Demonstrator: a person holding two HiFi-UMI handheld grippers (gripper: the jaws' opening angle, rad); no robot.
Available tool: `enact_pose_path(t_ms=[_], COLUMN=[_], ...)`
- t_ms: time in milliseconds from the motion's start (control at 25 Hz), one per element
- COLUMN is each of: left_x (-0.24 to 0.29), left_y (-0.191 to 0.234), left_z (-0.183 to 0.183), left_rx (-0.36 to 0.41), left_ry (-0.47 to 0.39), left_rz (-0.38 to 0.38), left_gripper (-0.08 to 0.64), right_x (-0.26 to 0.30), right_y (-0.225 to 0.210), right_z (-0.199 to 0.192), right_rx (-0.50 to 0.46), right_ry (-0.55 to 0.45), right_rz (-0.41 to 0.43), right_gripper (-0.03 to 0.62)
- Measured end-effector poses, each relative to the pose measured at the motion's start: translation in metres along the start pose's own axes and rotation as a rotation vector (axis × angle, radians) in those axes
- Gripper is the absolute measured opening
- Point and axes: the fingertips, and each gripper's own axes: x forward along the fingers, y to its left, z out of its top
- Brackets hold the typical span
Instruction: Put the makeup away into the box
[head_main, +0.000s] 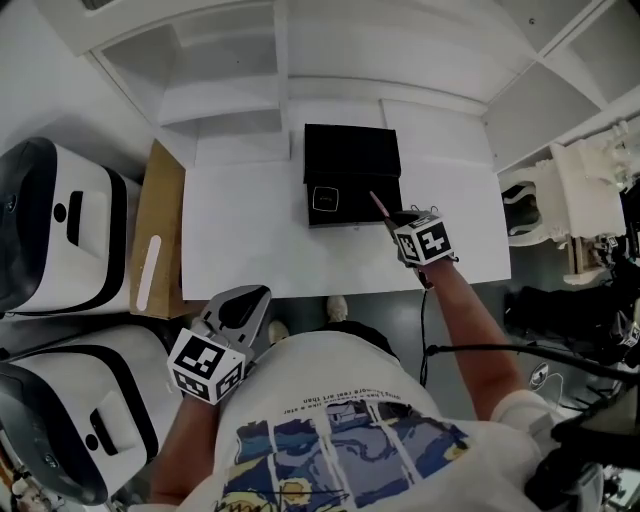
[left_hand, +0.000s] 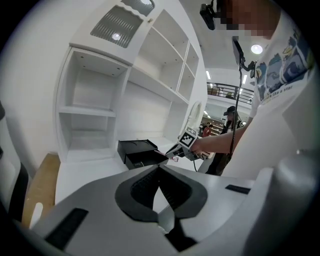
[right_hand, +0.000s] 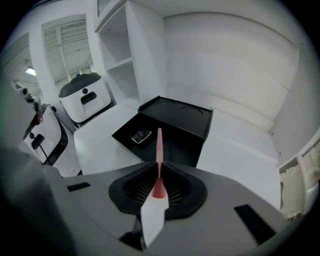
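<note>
An open black box (head_main: 350, 168) stands at the back middle of the white table (head_main: 240, 235), its lid raised behind it. A small dark compact (head_main: 325, 198) lies inside the box (right_hand: 170, 131), at its left. My right gripper (head_main: 392, 222) hovers over the box's right front corner, shut on a slim pink makeup stick (right_hand: 159, 152) whose tip points at the box. The same stick (head_main: 380, 205) shows in the head view. My left gripper (head_main: 238, 308) hangs off the table's front edge, its jaws together with nothing between them (left_hand: 159, 169).
A brown board (head_main: 160, 230) with a white strip lies at the table's left edge. White machines (head_main: 60, 230) stand further left. White shelves (head_main: 230, 70) rise behind the table. White equipment (head_main: 585, 190) and cables are at the right.
</note>
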Motion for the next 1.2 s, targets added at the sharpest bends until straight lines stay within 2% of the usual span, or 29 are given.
enact_pose_path(t_ms=[440, 880, 1200], left_x=[-0.022, -0.038, -0.038], left_y=[0.019, 0.030, 0.031], left_z=[-0.006, -0.011, -0.012], left_rx=[-0.053, -0.107, -0.131], left_ry=[-0.023, -0.031, -0.035], left_rz=[0.108, 0.219, 0.255], left_gripper=[0.014, 0.014, 0.014], right_x=[0.052, 0.106, 0.118], right_y=[0.002, 0.001, 0.004], right_z=[0.032, 0.039, 0.038], right_rx=[-0.115, -0.075, -0.077], right_ry=[0.131, 0.231, 0.246], right_rz=[0.003, 0.046, 0.061], right_gripper=[0.063, 0.063, 0.064])
